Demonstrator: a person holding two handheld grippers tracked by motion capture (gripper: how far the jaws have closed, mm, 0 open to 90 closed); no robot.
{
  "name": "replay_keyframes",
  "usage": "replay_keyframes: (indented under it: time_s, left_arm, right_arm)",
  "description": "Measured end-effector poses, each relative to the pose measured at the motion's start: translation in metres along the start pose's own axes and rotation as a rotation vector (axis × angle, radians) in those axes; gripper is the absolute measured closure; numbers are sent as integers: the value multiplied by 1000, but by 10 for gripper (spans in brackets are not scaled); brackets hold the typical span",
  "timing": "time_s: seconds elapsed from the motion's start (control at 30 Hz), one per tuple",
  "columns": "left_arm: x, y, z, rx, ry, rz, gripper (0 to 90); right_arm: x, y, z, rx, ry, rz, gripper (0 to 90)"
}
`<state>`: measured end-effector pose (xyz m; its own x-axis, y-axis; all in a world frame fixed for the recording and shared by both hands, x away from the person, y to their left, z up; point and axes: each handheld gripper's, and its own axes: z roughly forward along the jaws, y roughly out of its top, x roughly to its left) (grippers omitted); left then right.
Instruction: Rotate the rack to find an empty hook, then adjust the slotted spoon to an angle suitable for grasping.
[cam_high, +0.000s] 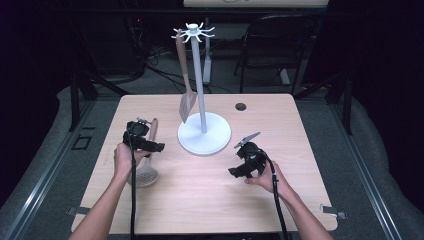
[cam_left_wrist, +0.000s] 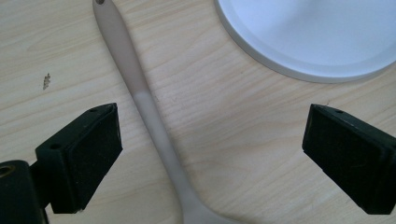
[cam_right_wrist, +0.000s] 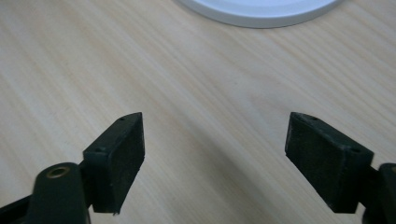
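- The skimmer (cam_high: 145, 167) lies flat on the table (cam_high: 200, 200), left of the white rack (cam_high: 204, 132), handle pointing away from the person
- The left gripper (cam_high: 150, 145) hangs over that handle (cam_left_wrist: 149, 112) with jaws wide apart; the handle runs between them, nearer the left pad, touching neither
- Shift sideways to centre the handle, sink until the pads flank it, then close squarely
- Grip near mid-handle so the hole end (cam_left_wrist: 99, 1) stays free for a hook beside the hanging spatula (cam_high: 186, 90)
- The right gripper (cam_high: 240, 167) rests apart, jaws spread over bare wood

Slotted spoon (cam_high: 145, 167): grey, lies flat on the table, left of the stand base. Round perforated head near; handle (cam_left_wrist: 140, 93) points far.
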<state>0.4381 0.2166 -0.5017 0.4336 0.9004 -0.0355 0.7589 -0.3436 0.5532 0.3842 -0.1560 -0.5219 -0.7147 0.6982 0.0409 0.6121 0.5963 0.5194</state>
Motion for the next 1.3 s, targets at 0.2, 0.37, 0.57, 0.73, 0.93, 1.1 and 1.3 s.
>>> replay_keyframes:
  time_s: [0.2, 0.37, 0.57, 0.73, 0.93, 1.1, 1.3]
  left_arm:
    - [3, -1, 1, 5, 0, -18, 48]
    - [4, 0, 6, 15, 5, -23, 53]
    - [4, 2, 13, 42, 10, -23, 88]
    - [6, 2, 19, 56, 17, -30, 121]
    - [11, 0, 27, 71, 30, -54, 159]
    - [16, -3, 35, 86, 36, -69, 237]
    - [19, -5, 42, 112, 37, -85, 376]
  right_arm:
    - [10, 2, 6, 111, -15, -76, 136]
    - [14, 2, 6, 105, -65, -67, 94]
    - [18, 3, 6, 112, -60, -110, 161]
    - [20, 5, 9, 129, -101, -106, 143]
    - [21, 10, 5, 120, -161, -127, 156]
    - [22, 15, 2, 141, -198, -146, 177]
    - [17, 15, -1, 133, -166, -114, 212]
